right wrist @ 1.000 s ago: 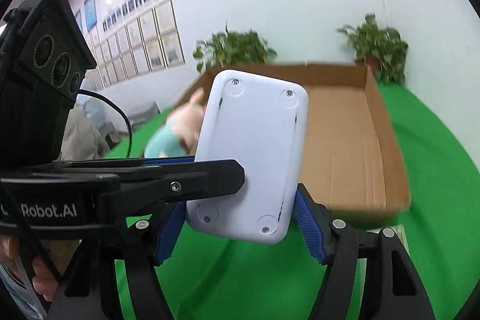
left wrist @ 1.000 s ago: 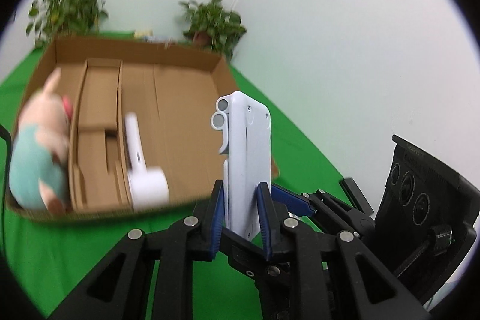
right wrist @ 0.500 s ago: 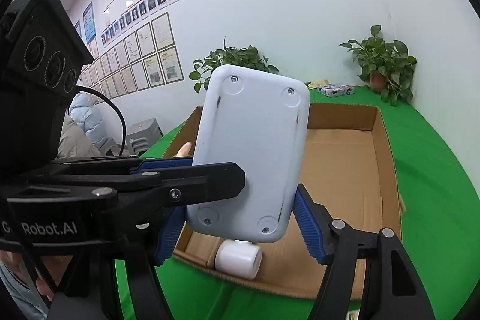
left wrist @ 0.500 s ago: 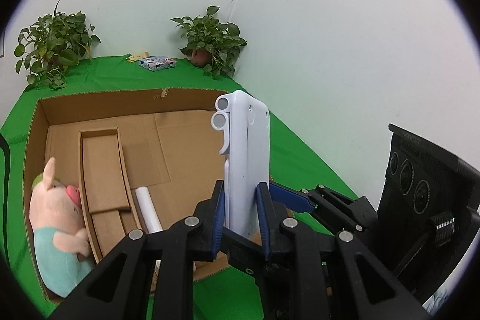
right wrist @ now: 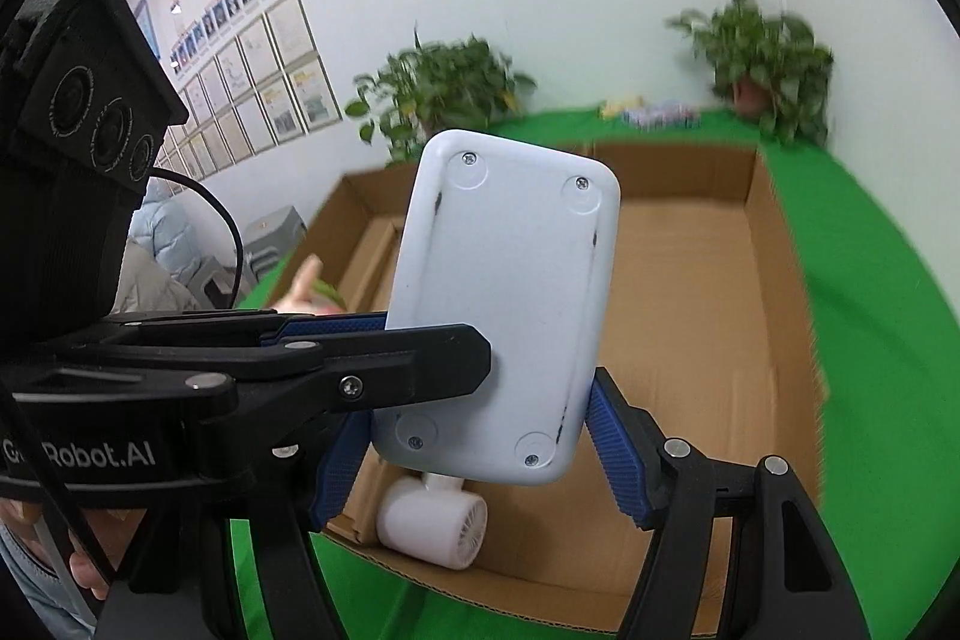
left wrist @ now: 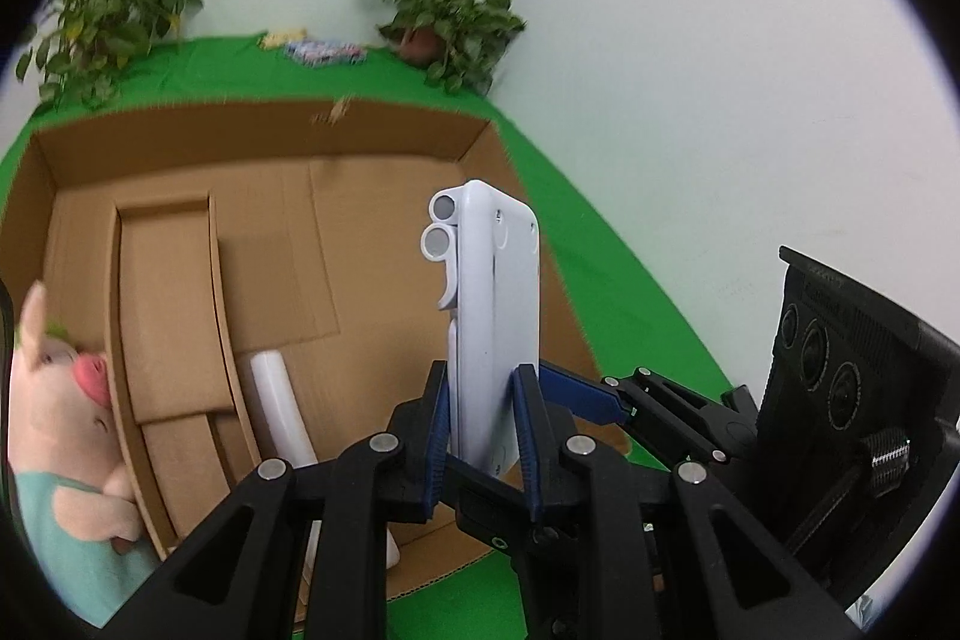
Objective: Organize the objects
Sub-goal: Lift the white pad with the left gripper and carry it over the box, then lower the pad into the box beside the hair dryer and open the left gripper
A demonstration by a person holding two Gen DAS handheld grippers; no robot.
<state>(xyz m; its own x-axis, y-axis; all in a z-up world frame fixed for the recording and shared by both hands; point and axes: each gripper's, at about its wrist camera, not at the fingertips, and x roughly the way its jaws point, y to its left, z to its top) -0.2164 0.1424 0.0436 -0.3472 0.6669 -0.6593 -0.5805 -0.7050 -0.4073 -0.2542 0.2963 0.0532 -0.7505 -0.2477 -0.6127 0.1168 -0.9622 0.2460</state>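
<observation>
Cardboard box (left wrist: pixel 258 196) now nearer, beneath white device (right wrist: pixel 510 304).

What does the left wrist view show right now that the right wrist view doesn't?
Only the left wrist view shows the white device edge-on, with two round ends at its top, and the pig plush's face and teal shirt in the box's end compartment.

Only the right wrist view shows the device's flat screwed back, the white handheld fan's grille, and framed papers on the wall.

Both show the cardboard box, the green cloth, two potted plants, and both grippers clamped on the device.
</observation>
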